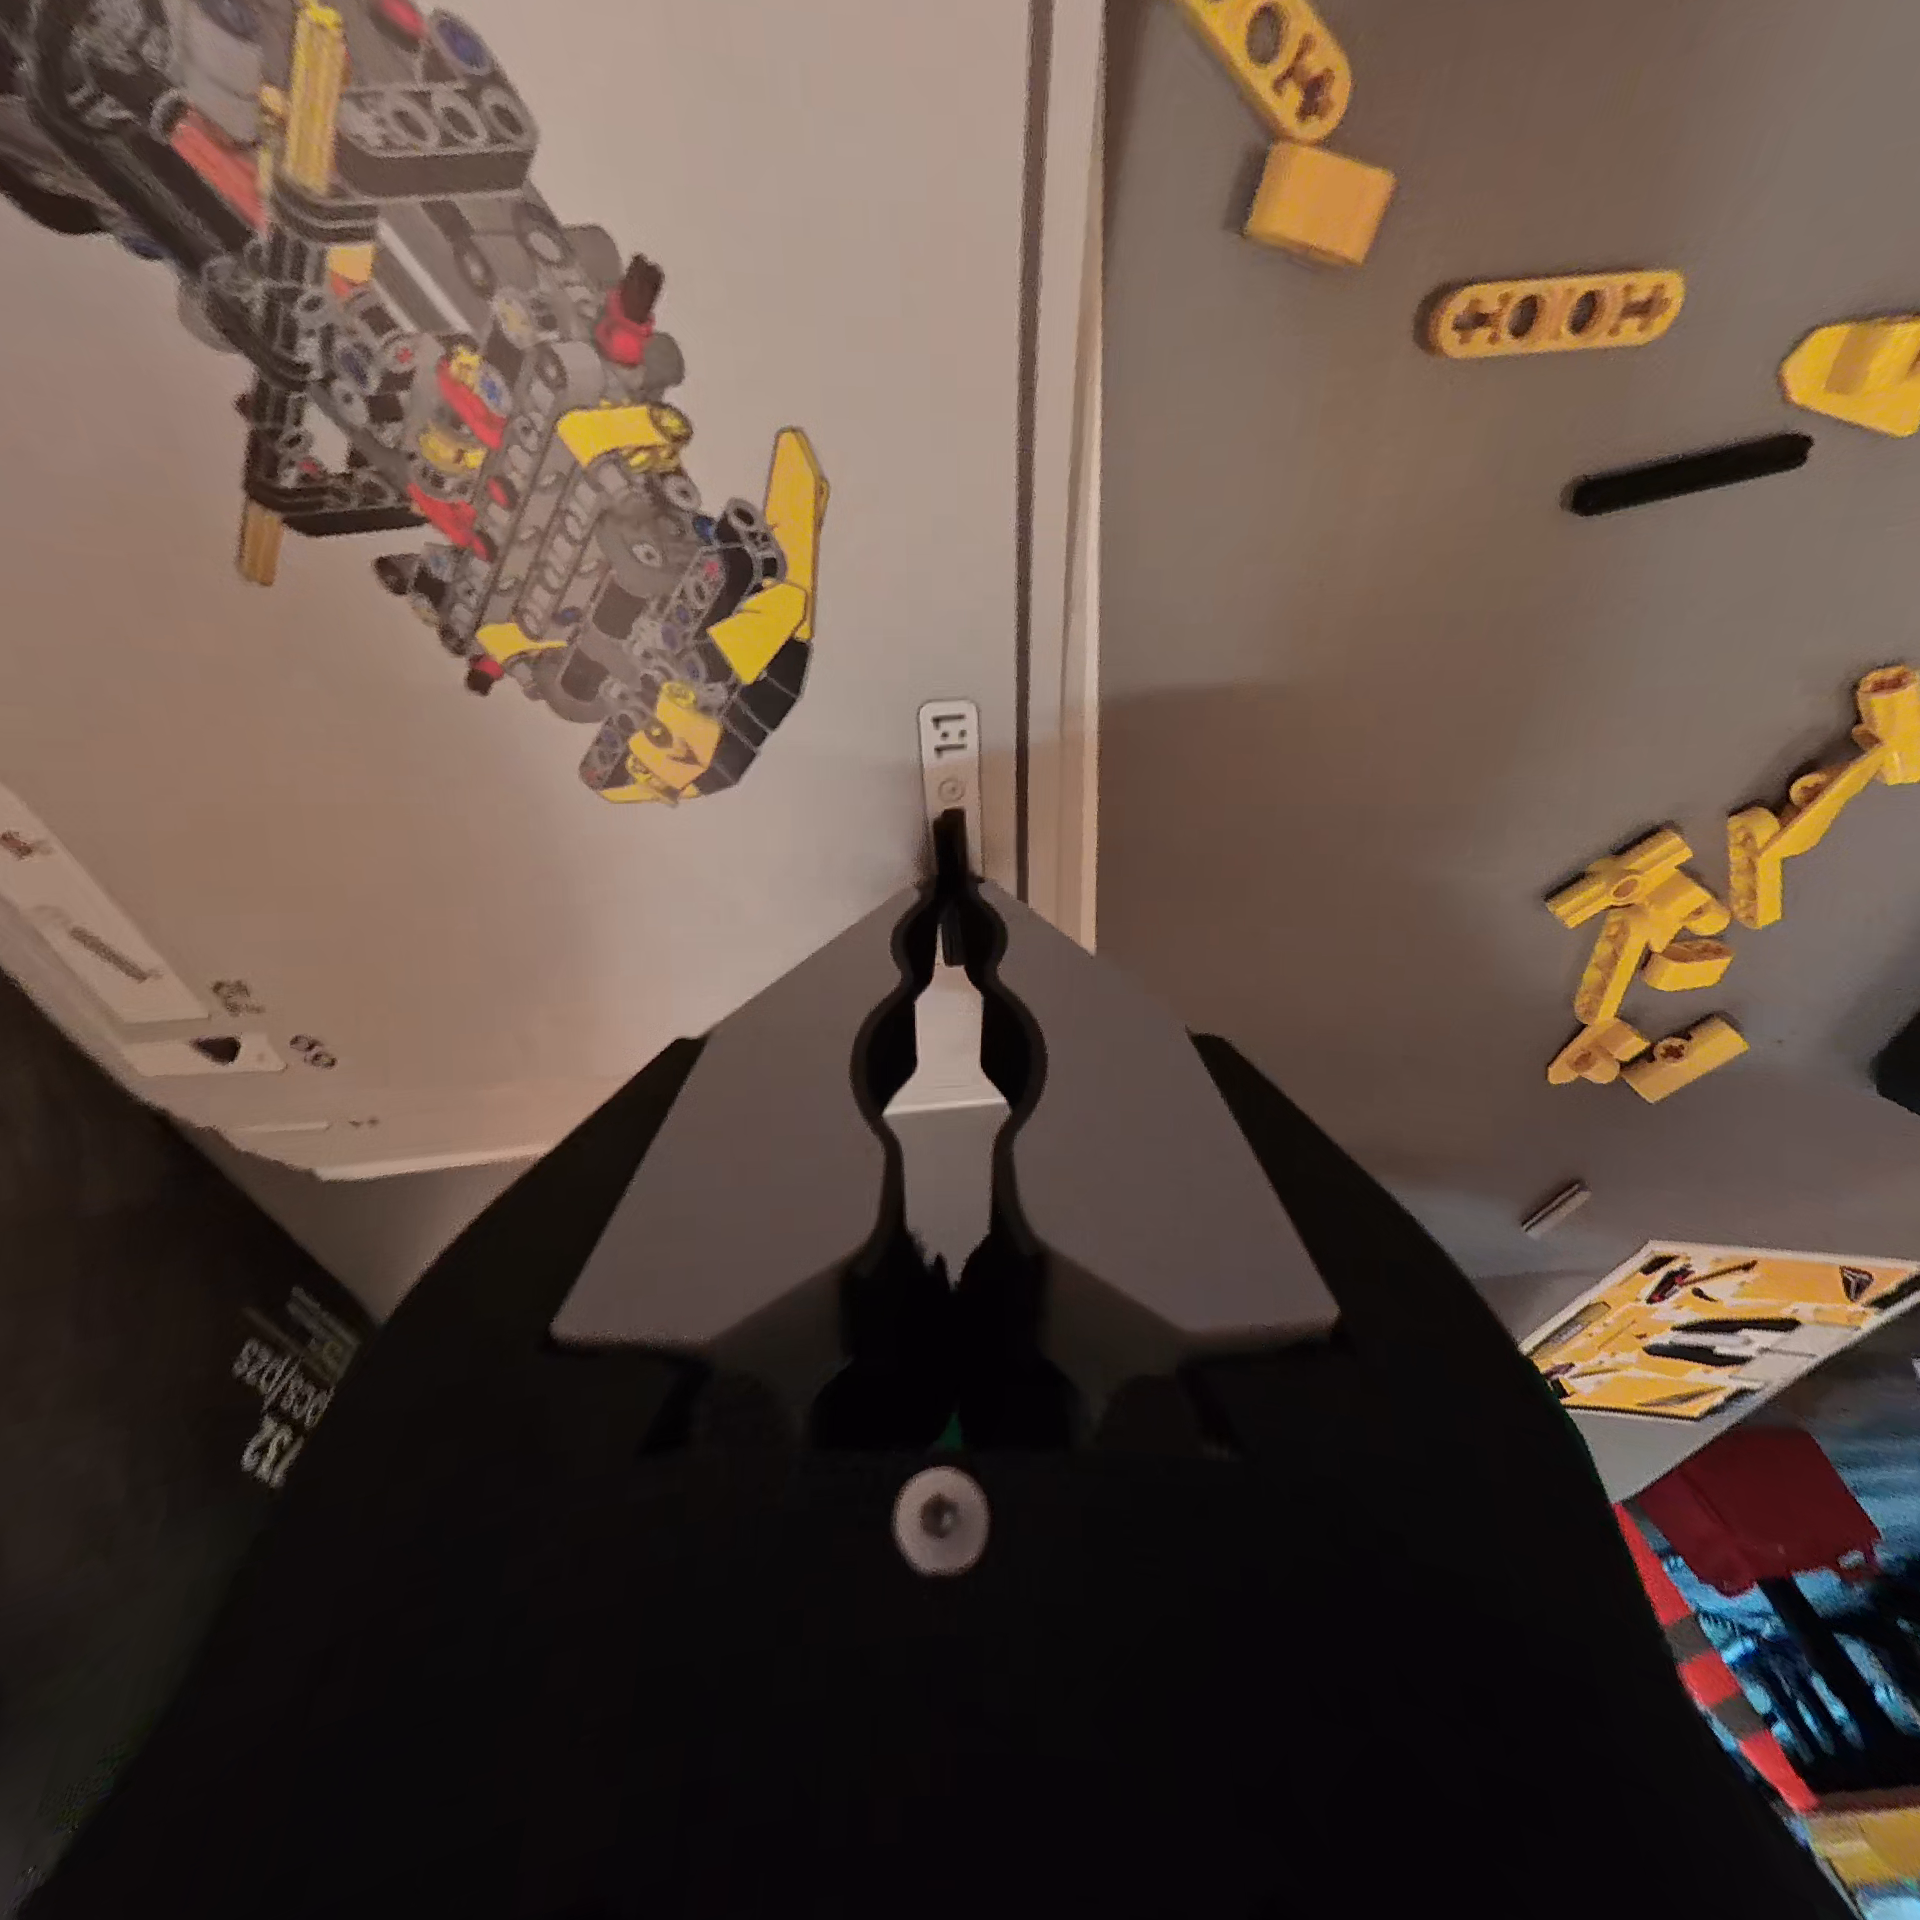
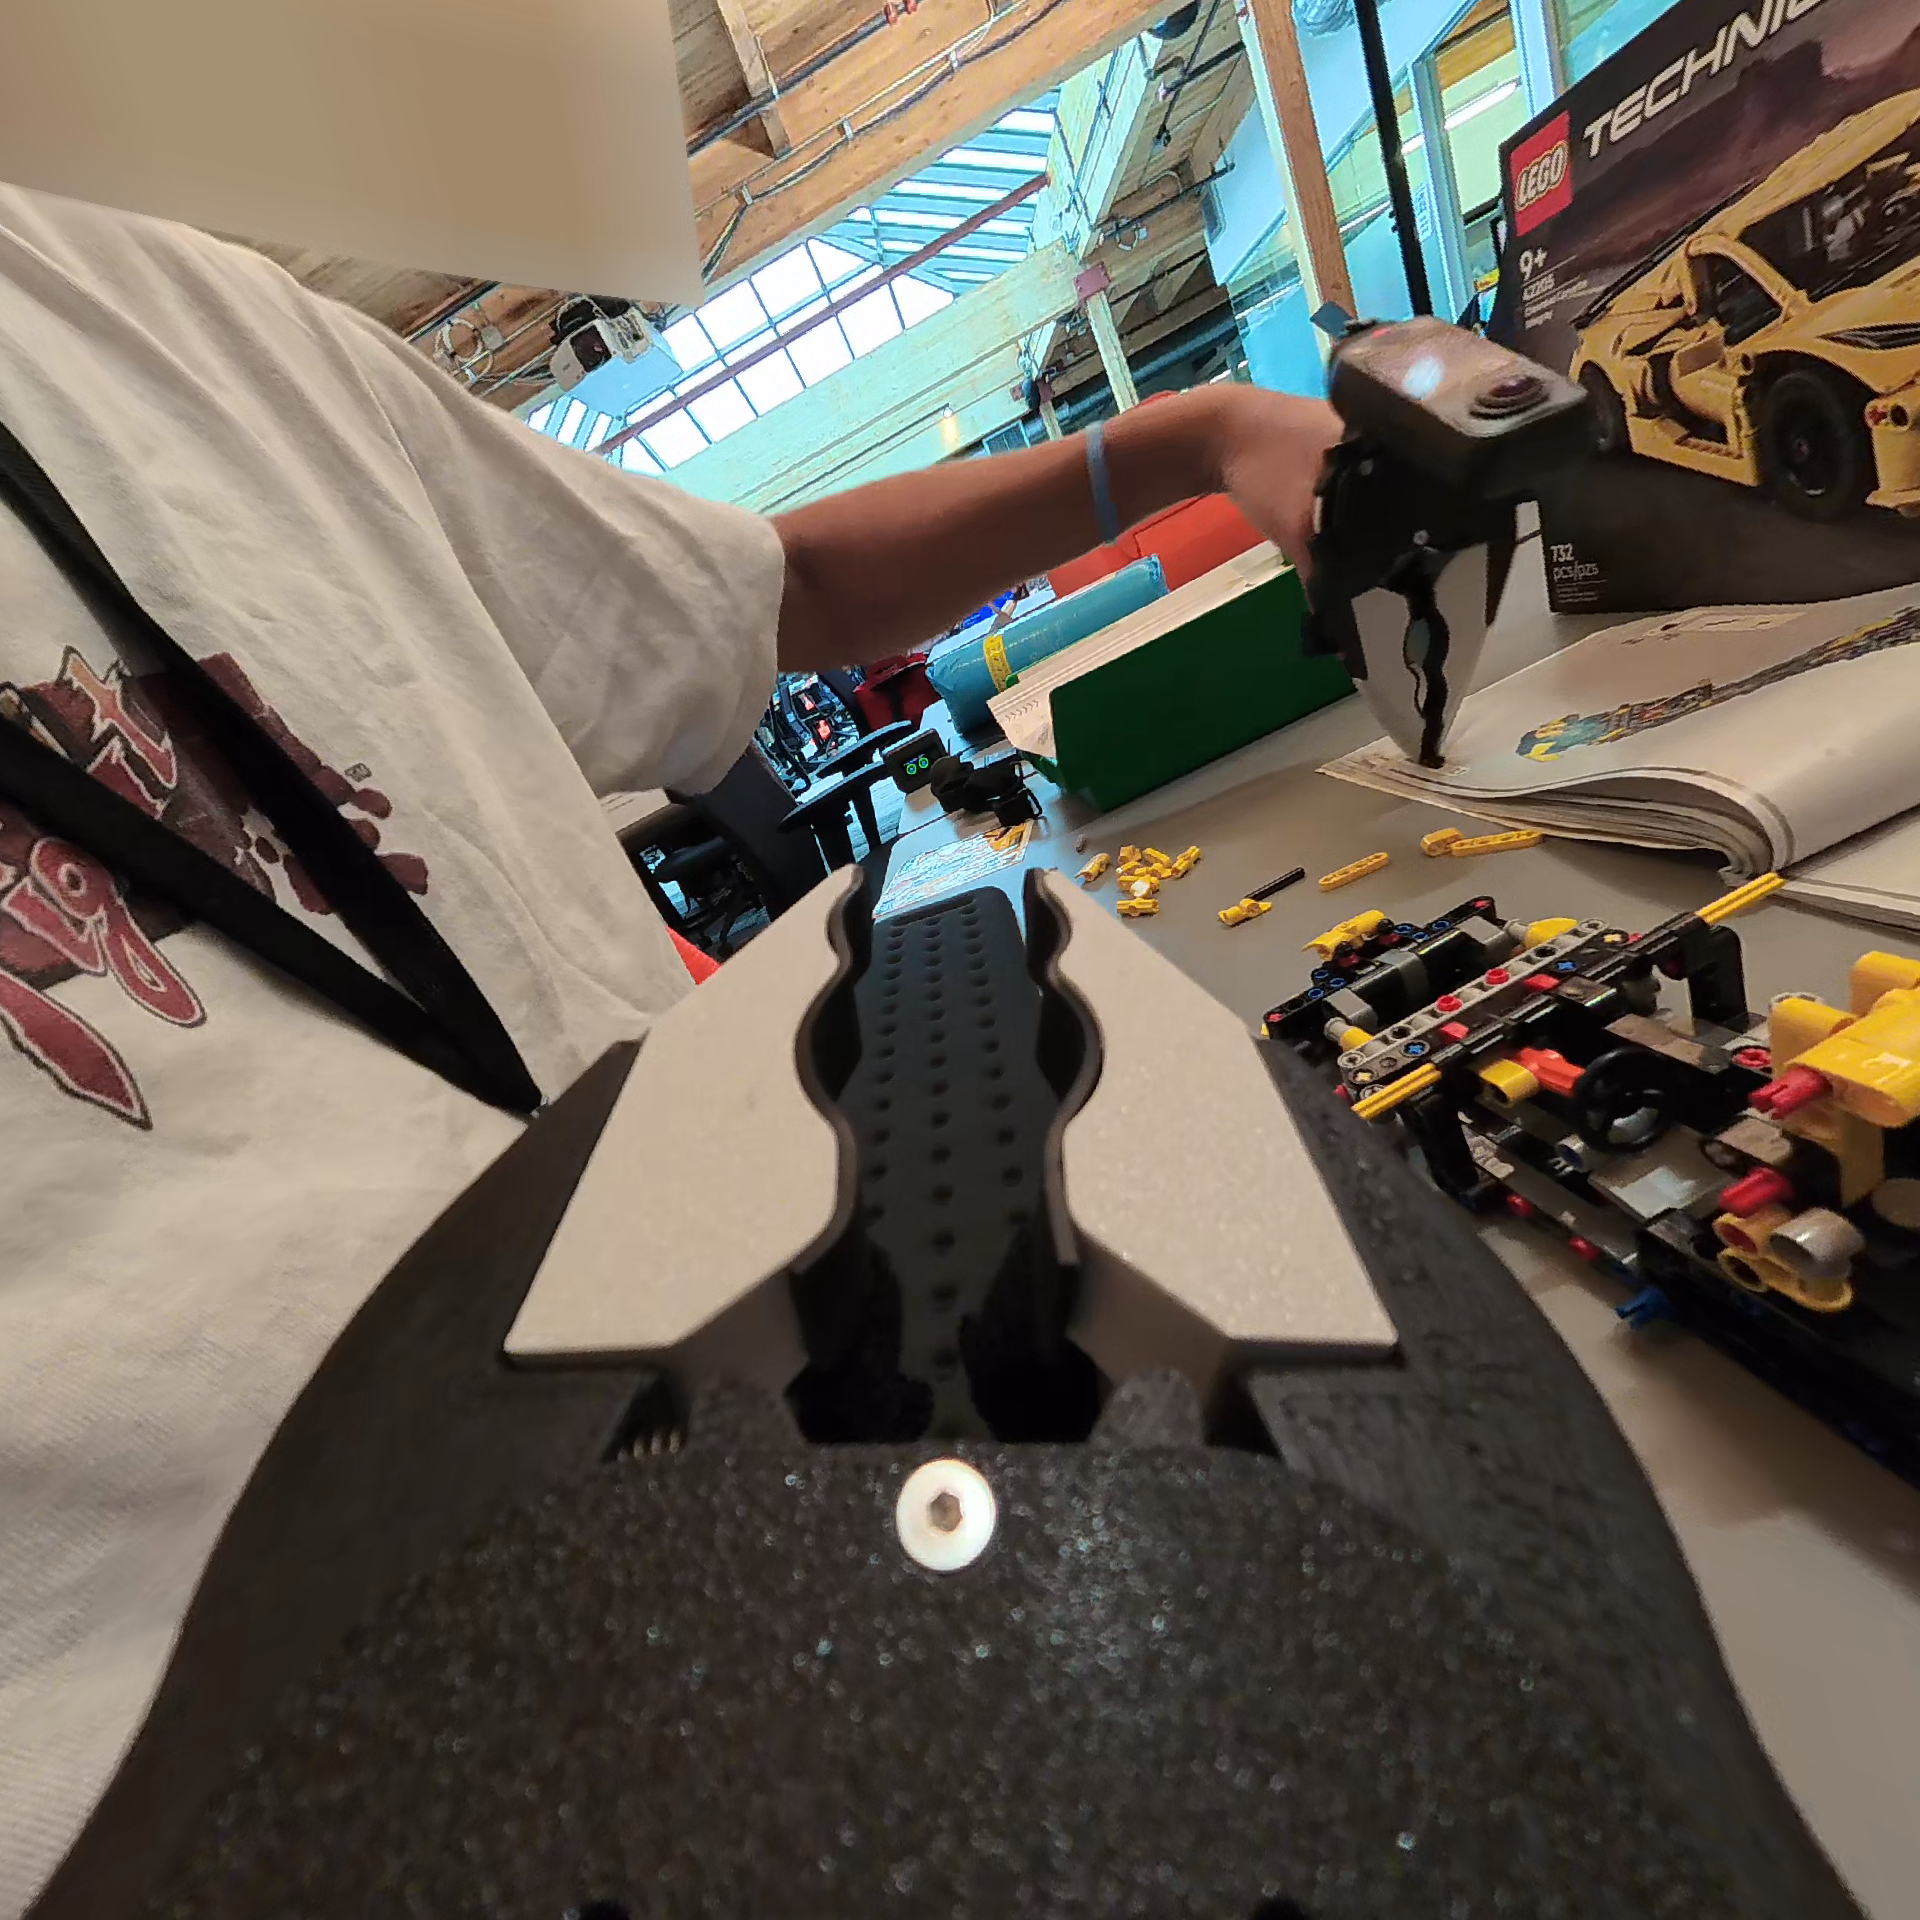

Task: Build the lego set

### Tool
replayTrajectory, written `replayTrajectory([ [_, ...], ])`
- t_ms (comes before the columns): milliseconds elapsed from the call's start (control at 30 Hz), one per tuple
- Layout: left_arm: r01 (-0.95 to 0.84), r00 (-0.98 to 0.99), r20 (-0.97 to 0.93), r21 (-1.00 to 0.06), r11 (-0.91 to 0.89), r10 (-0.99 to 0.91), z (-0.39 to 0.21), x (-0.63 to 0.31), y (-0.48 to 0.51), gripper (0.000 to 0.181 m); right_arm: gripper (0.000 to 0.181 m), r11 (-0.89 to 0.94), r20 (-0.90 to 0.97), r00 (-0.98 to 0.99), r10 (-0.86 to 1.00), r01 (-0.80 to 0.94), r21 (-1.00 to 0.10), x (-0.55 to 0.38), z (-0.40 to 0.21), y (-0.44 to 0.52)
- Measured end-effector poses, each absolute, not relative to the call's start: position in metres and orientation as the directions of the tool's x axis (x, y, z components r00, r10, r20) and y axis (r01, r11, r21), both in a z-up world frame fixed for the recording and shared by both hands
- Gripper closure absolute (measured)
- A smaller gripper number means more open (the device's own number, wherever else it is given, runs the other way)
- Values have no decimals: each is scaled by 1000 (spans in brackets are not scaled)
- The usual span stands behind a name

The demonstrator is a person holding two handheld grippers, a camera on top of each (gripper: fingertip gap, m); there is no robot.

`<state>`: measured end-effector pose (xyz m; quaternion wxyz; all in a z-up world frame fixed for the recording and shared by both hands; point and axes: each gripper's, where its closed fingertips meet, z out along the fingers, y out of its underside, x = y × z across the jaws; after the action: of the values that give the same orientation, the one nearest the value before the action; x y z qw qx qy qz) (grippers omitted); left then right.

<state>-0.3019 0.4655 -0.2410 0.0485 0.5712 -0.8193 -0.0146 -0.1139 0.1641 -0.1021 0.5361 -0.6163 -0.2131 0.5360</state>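
- Left gripper (image 1: 951, 883): jaws pressed together on a thin black axle piece (image 1: 950, 847), its tip down on the open instruction booklet (image 1: 520, 883) beside a printed scale marker.
- Right gripper (image 2: 945, 894): jaws spread and empty, aimed past the table edge toward the person's white shirt (image 2: 312, 623).
- Partly built car chassis (image 2: 1610, 1081): on the grey table (image 2: 1247, 831), right of the right gripper.
- Loose yellow pieces (image 1: 1621, 925) and a black axle (image 1: 1694, 473): scattered on the table beside the booklet.
- Sticker sheet (image 1: 1714, 1330): near the table edge.
- Set box (image 2: 1714, 343): upright behind the booklet; a green bin (image 2: 1174, 696) stands to its left.
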Motion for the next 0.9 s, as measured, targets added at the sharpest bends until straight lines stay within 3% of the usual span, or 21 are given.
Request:
replayTrajectory([
  [33,-946,-315,43,64,317,-948,-234,-300,465,177,153,-333,-432,334,837,-316,-889,-113,-102,164],
  [100,-974,-221,57,-62,218,-974,-208,-283,443,177,153,-330,-431,328,841,-320,-888,-113,-101,163],
  [233,-874,-231,233,-476,96,-945,-157,-210,318,178,153,-309,-414,332,848,-325,-894,-111,-98,162],
  [300,-836,-232,281,-546,43,-931,-155,-181,257,177,154,-288,-397,341,852,-326,-900,-110,-96,162],
  [433,-846,-193,265,-532,24,-945,-188,-142,192,177,155,-255,-381,412,828,-327,-910,-101,-96,168],
  [667,-880,-149,109,-468,81,-983,-232,-101,182,177,149,-167,-395,539,744,-422,-891,-56,-85,177],
  [900,-879,-180,32,-453,146,-983,-242,-86,188,176,144,-297,-283,802,526,-139,-945,-13,-139,209],
])
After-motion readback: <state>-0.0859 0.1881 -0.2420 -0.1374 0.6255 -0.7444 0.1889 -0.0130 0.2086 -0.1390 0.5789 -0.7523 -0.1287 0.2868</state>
